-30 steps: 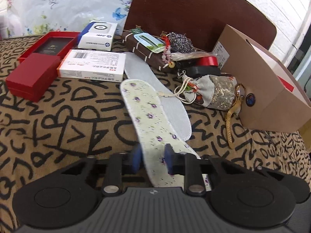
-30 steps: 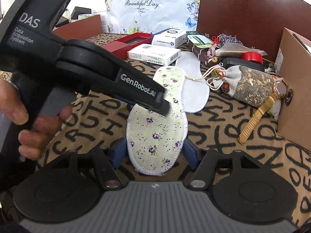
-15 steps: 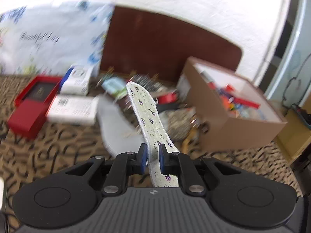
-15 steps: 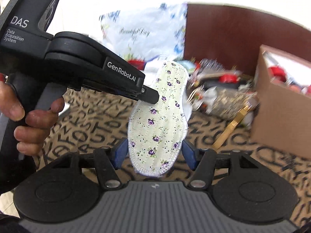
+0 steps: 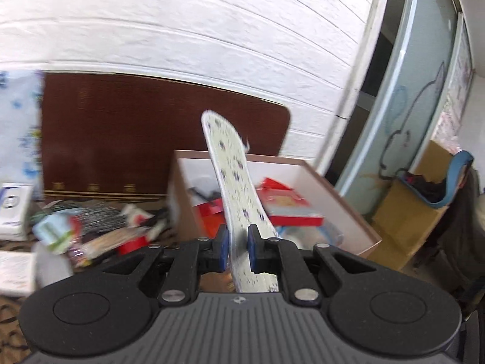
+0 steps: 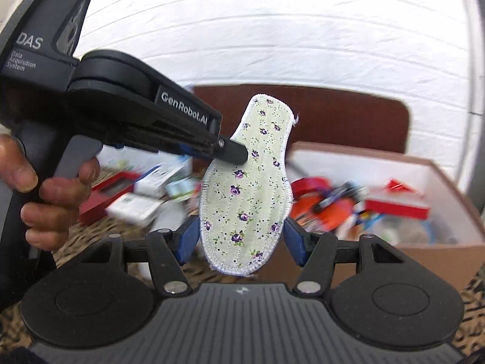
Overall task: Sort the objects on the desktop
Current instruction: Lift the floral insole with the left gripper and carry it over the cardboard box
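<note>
Aloft, a floral insole [image 6: 245, 188] is clamped by the left gripper [image 5: 237, 247] — near the cardboard box [image 6: 439, 251].
Right gripper [image 6: 241, 241] is spread, unclamped; box partly filled, table clutter [image 5: 91, 227] unsorted.

Across the left of the frame you grip the left gripper [image 6: 233, 153] in your hand [image 6: 45, 194], its tip clamped on the left edge of the floral insole [image 6: 245, 200], which hangs upright at centre. Your right gripper [image 6: 241, 244] sits at the bottom, its blue pads [image 6: 189, 239] spread wide to either side of the insole's lower end; whether they touch it is unclear. At right an open cardboard box [image 6: 379, 257] holds blurred red and orange items. Red and white boxes [image 6: 133, 197] lie blurred at mid-left.
</note>
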`<action>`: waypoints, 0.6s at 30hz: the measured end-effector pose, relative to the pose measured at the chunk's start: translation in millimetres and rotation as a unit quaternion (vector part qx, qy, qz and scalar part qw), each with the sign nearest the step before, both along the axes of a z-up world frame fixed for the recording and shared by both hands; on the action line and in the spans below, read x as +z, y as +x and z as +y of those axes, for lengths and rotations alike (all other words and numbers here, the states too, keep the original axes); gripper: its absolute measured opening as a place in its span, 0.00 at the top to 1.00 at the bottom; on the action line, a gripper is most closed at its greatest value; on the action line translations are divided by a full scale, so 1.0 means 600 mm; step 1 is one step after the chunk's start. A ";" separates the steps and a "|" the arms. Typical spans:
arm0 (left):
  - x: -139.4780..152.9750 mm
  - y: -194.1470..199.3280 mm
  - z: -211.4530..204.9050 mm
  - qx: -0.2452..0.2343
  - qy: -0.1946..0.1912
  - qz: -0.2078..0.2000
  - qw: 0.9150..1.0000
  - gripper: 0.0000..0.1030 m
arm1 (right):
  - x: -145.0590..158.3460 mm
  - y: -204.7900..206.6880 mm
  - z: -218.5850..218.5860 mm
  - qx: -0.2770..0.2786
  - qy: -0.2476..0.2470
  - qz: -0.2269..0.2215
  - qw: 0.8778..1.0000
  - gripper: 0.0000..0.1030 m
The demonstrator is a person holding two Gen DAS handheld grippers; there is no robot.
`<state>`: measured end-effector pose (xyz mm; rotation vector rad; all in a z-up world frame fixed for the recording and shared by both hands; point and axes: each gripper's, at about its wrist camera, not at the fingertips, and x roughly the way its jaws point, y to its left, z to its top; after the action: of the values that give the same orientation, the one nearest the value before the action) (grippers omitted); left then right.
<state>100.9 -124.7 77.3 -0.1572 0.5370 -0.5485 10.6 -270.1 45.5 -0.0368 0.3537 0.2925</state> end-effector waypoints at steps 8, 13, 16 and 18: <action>-0.006 0.089 -0.066 -0.029 -0.003 0.010 1.000 0.89 | -0.006 0.087 -0.065 -0.041 -0.001 0.010 0.999 0.42; -0.032 0.132 -0.088 -0.032 0.012 0.026 0.999 0.88 | -0.029 0.130 -0.083 -0.049 -0.003 0.033 0.998 0.42; -0.049 0.153 -0.091 -0.031 0.012 0.042 0.999 0.88 | -0.039 0.143 -0.084 -0.050 -0.006 0.044 0.998 0.42; -0.057 0.163 -0.093 -0.032 0.016 0.046 0.998 0.87 | -0.045 0.152 -0.085 -0.050 -0.006 0.052 0.997 0.42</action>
<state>198.9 -180.6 43.0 -0.1355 0.6428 -0.5962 101.8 -320.9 18.5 -0.0148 0.4596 0.1933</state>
